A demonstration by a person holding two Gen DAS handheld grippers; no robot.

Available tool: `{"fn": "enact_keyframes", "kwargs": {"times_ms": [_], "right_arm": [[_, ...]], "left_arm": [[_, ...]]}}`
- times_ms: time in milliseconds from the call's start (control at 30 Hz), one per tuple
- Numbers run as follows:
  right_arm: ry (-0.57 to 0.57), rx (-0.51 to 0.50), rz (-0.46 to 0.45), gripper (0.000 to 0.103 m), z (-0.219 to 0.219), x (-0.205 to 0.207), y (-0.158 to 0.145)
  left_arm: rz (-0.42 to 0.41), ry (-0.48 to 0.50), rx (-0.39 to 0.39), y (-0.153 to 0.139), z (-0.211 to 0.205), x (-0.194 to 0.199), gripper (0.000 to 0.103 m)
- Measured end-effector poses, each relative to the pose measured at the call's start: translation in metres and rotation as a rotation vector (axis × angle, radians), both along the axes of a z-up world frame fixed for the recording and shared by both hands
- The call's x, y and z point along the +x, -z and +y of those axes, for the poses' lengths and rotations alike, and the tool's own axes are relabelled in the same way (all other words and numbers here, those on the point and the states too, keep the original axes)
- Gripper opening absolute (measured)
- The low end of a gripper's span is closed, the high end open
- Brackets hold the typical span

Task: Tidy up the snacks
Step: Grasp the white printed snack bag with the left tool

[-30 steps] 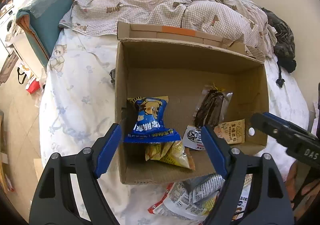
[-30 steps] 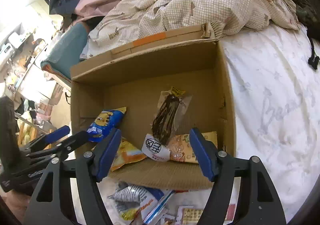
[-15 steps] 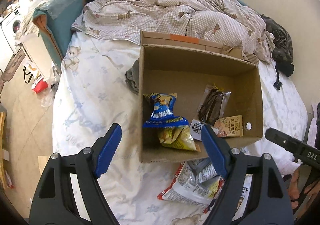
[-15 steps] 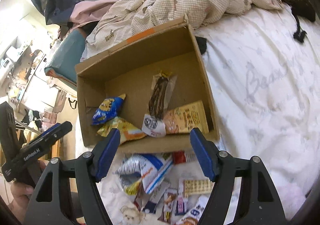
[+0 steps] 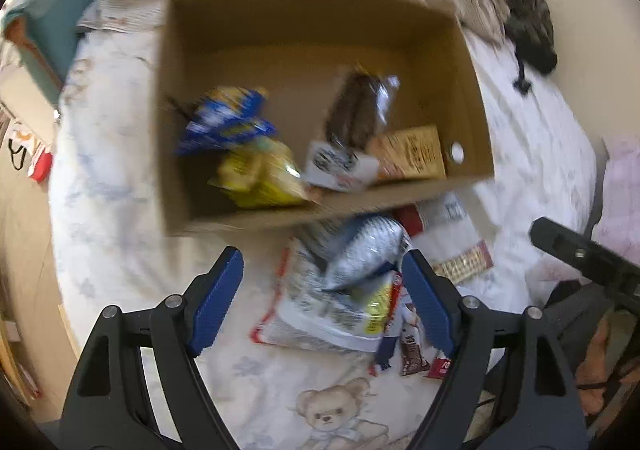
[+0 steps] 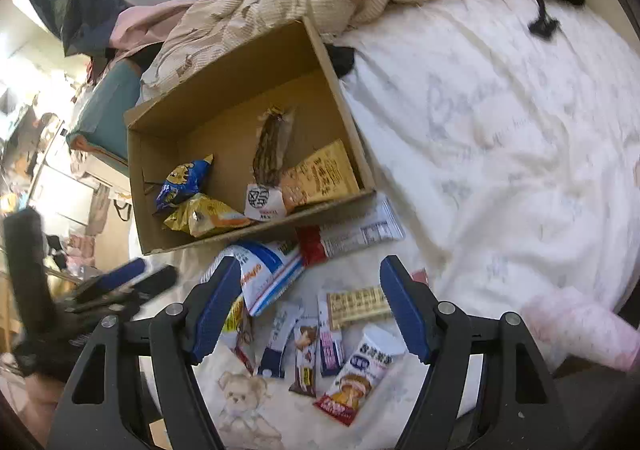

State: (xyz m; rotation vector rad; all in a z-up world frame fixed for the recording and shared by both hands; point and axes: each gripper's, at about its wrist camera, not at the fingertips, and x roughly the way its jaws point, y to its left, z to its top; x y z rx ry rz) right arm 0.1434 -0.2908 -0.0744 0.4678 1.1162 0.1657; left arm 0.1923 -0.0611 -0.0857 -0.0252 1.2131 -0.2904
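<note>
Cardboard box (image 6: 352, 130) open-topped on bed sheet (image 6: 500, 130), dark snack (image 6: 270, 148) inside lying lengthwise toward far wall, your left gripper (image 5: 322, 298) and right gripper (image 6: 306, 310) both spread wide, empty, above loose packets (image 6: 320, 330).

Both hand-held grippers are pulling back from the cardboard box (image 6: 248, 154), bringing the loose snack packets (image 6: 320, 330) on the bed into view.

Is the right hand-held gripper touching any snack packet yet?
Apart. The right wrist view shows the right hand-held gripper open and empty, its blue fingers above the loose packets on the bedsheet, none pinched between them.
</note>
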Motion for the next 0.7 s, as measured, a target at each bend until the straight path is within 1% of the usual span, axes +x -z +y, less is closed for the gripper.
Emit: {"fn": "enact_keyframes", "kwargs": {"times_ms": [133, 200, 300, 367, 433, 467, 567, 633, 700], "right_arm": [[0.021, 0.033, 0.02, 0.075, -0.009, -0.004, 0.005], [0.033, 0.042, 0.018, 0.075, -0.012, -0.005, 0.004], [0.038, 0.053, 0.02, 0.075, -0.013, -0.004, 0.005], [0.031, 0.053, 0.022, 0.075, -0.012, -0.003, 0.006], [0.025, 0.053, 0.025, 0.075, -0.01, -0.002, 0.007], [0.022, 0.056, 0.026, 0.075, -0.009, -0.001, 0.007], [0.015, 0.066, 0.03, 0.075, -0.007, 0.0, 0.008], [0.013, 0.076, 0.031, 0.075, -0.006, 0.001, 0.008], [0.012, 0.092, 0.03, 0.075, -0.006, 0.002, 0.007]], "left_arm": [[0.079, 0.039, 0.031, 0.029, -0.033, 0.011, 0.079], [0.115, 0.065, 0.061, 0.042, -0.049, 0.015, 0.079], [0.14, 0.095, 0.12, 0.06, -0.069, 0.02, 0.079], [0.143, 0.094, 0.178, 0.07, -0.076, 0.022, 0.079], [0.148, 0.095, 0.214, 0.078, -0.079, 0.023, 0.078], [0.146, 0.092, 0.212, 0.079, -0.078, 0.022, 0.07], [0.119, 0.112, 0.229, 0.075, -0.076, 0.015, 0.058], [0.098, 0.129, 0.251, 0.07, -0.074, 0.006, 0.055], [0.085, 0.131, 0.235, 0.061, -0.069, -0.004, 0.054]]}}
